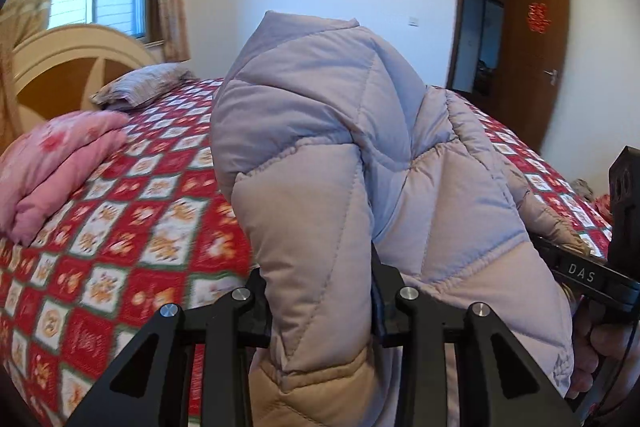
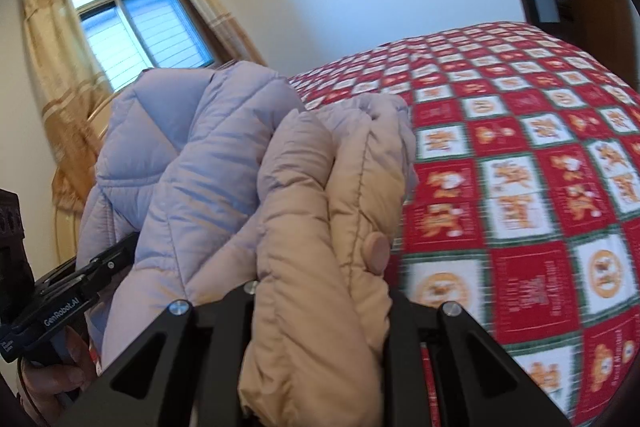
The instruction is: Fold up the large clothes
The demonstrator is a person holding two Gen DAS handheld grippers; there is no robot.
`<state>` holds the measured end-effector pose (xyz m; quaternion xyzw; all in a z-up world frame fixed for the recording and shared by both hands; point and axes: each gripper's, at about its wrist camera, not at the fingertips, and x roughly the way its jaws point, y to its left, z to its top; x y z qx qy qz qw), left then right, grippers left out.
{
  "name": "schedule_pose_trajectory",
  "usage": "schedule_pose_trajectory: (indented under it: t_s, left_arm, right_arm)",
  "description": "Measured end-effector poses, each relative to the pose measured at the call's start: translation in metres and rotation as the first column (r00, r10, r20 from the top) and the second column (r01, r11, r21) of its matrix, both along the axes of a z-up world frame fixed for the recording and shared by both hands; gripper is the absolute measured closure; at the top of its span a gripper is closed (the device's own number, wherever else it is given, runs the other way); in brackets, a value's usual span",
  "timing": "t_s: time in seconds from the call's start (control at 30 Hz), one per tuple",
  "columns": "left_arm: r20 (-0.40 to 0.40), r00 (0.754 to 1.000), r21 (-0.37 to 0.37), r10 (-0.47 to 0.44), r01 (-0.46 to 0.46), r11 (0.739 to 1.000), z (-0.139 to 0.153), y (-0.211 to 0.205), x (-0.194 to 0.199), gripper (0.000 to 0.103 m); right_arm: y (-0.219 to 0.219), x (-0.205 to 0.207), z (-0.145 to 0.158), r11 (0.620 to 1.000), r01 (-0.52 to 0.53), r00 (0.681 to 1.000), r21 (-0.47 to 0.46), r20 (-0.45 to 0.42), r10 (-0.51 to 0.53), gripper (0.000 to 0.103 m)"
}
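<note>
Left wrist view: left claw [image 1: 320,291] clamps the puffy jacket [image 1: 360,147]; right claw [image 2: 320,307] pinches its beige edge.

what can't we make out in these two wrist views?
- Left gripper fingertips, left wrist view: buried in the puffer jacket.
- Right gripper fingertips, right wrist view: jacket folds cover them.
- Jacket's lower part: cut off by the bottom edge, both views.
- Bedspread motifs: motion-blurred.
</note>
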<state>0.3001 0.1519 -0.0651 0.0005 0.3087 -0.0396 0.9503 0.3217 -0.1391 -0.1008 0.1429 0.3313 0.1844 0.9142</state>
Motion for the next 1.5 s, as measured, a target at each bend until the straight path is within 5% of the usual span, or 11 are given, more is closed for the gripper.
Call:
schedule_pose_trajectory:
  t_s: [0.33, 0.67, 1.3, 1.5]
  left_arm:
    - [-0.021, 0.995, -0.014, 0.098, -0.099, 0.995, -0.009, 0.063, -0.016, 0.068]
    - [-0.089, 0.985, -0.030, 0.147, -0.150, 0.988, -0.044, 0.091, -0.010, 0.066]
    - [-0.138, 0.954, -0.021, 0.265, -0.270, 0.963, -0.081, 0.121, 0.004, 0.009]
    - [-0.148, 0.943, -0.007, 0.297, -0.301, 0.953, -0.083, 0.125, 0.009, 0.001]
  right_arm:
    - [0.075, 0.008, -0.010, 0.993, -0.121, 0.992, -0.020, -0.025, 0.120, 0.082]
    - [0.102, 0.018, -0.029, 0.987, -0.152, 0.985, -0.050, -0.087, 0.148, 0.082]
    - [0.116, 0.037, -0.071, 0.984, -0.150, 0.972, -0.101, -0.197, 0.128, 0.074]
    - [0.118, 0.041, -0.076, 0.985, -0.138, 0.969, -0.101, -0.219, 0.113, 0.065]
